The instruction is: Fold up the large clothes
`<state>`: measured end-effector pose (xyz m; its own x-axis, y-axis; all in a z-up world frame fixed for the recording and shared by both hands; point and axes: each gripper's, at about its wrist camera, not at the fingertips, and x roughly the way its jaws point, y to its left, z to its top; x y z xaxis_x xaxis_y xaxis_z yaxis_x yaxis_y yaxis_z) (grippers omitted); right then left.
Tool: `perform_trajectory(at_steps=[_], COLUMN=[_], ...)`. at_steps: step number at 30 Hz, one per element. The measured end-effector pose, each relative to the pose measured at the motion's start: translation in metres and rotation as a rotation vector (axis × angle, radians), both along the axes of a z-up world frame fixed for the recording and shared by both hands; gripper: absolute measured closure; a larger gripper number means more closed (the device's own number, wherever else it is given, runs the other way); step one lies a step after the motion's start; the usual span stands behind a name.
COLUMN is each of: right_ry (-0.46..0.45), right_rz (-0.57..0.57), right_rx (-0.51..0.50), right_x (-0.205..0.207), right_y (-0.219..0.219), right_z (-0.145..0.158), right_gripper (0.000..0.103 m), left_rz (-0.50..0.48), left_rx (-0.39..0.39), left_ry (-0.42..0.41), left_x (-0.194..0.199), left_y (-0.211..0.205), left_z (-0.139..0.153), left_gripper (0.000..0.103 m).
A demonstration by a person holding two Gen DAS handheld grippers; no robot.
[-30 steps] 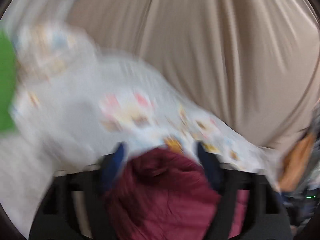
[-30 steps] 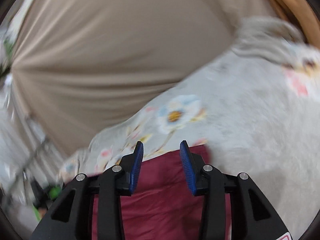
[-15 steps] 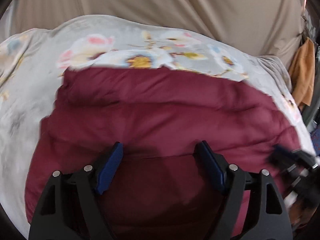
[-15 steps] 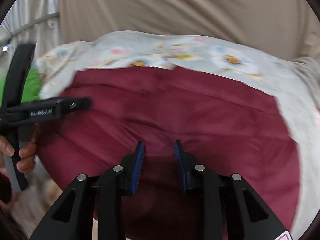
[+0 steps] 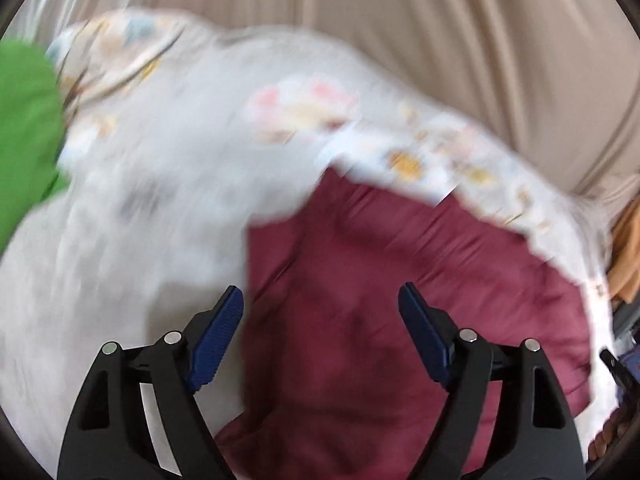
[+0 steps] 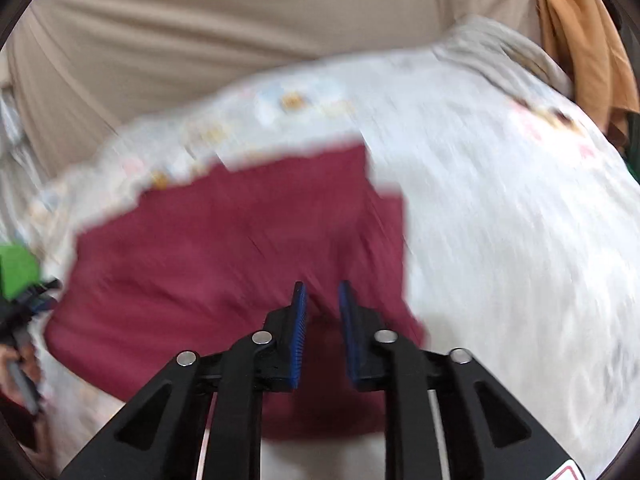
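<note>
Maroon garment lies flat, long axis left-right.

One maroon garment ahead of the tongs, one floral bedspread beneath, one green cloth far left.

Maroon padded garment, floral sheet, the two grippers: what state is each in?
Maroon padded garment: lying on the sheet, partly folded.
Grey floral bed sheet: spread out under the garment.
Left gripper: jaws wide, holding nothing.
Right gripper: jaws narrow, have just been closing; grip unclear.
</note>
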<state>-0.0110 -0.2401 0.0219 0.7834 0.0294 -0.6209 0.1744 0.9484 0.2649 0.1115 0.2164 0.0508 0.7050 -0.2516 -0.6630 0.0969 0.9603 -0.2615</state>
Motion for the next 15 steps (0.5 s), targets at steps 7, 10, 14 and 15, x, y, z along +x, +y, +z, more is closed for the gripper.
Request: perform_trajectory(at_steps=[7, 10, 14, 15], right_ry=[-0.071, -0.007, 0.092, 0.103], right_rz=[0.264, 0.287, 0.200, 0.166], right_rx=[-0.154, -0.270, -0.281, -0.272], right_x=[0.102, 0.147, 0.177, 0.178], right_y=[0.092, 0.118, 0.092, 0.080], right_z=[0.030, -0.002, -0.038, -0.044], right_gripper=[0.078, 0.078, 0.079, 0.079], left_rz=[-0.180, -0.203, -0.136, -0.137], left_rx=[0.059, 0.141, 0.168, 0.144], left_ry=[-0.054, -0.010, 0.046, 0.044], left_x=[0.052, 0.078, 0.104, 0.107], left_y=[-0.104, -0.133, -0.124, -0.116], left_z=[0.025, -0.009, -0.045, -0.050], left_gripper=[0.021, 0.021, 0.021, 0.021])
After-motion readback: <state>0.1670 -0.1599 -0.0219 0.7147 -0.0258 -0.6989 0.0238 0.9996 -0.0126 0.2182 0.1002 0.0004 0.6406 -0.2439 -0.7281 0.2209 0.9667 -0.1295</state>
